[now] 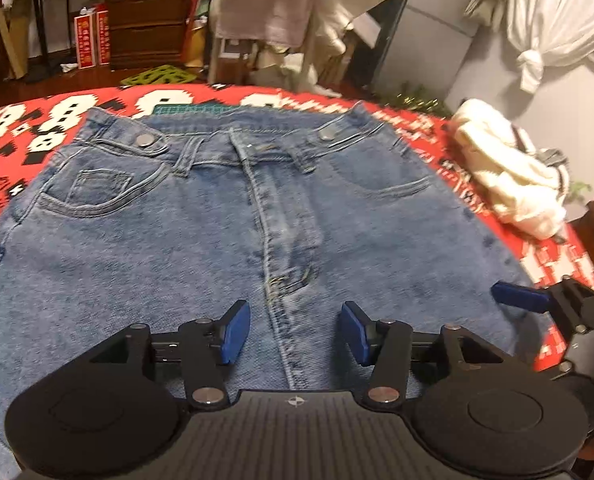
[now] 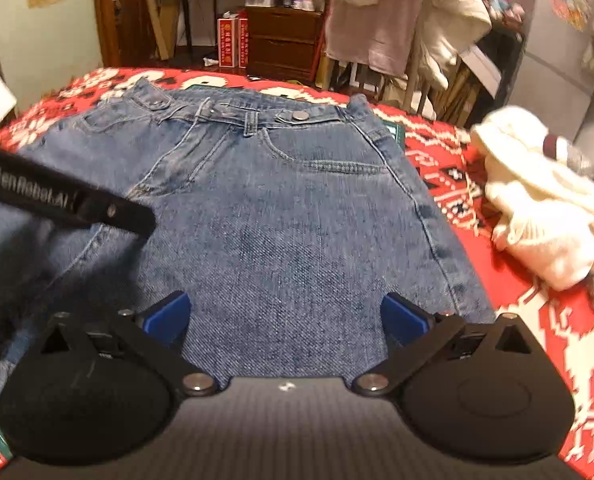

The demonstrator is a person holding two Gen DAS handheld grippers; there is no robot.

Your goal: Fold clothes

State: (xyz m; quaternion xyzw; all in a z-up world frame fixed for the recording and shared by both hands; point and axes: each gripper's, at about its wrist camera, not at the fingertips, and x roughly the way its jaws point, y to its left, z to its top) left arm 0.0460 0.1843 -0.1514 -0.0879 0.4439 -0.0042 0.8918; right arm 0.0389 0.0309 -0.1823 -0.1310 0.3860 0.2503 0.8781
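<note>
Red patterned blanket (image 1: 25,128) covers the surface. Behind it: dark wooden dresser (image 1: 145,28), two red boxes (image 1: 91,40) just beside it, grey fridge (image 1: 437,16), knotted white curtain (image 1: 553,20).

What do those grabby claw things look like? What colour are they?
Both are black plastic. The left tool has two flat blue fingers on jointed black links with silver rivets, two round black discs at the sides and a ribbed plate with a small round mark. The right tool is built the same way, with blue fingers. White lettering runs along the left tool's black side, seen from the right wrist.
</note>
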